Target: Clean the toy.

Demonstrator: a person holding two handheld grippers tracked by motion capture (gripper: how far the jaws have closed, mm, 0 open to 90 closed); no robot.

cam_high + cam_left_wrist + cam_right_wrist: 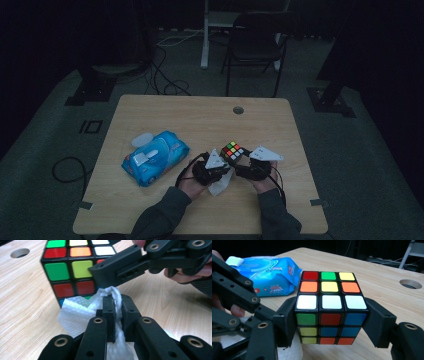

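A scrambled Rubik's cube [233, 149] is at the table's middle. My right gripper [329, 322] is shut on the cube [329, 303], one jaw pressed on each side, and it stands just off the wood. My left gripper [115, 302] is shut on a crumpled white wipe [75, 312], which touches the lower face of the cube [66, 268]. One jaw of the right gripper [120, 268] crosses in front of the cube there. From above, the left gripper [224, 169] and right gripper [238, 159] meet at the cube, with the wipe [219, 186] hanging beneath.
A blue pack of wet wipes [155, 157] lies left of the hands, its lid flipped open; I see it behind the cube too [268, 272]. A round cable hole [238, 110] sits near the table's far edge. A chair [255, 42] stands beyond the table.
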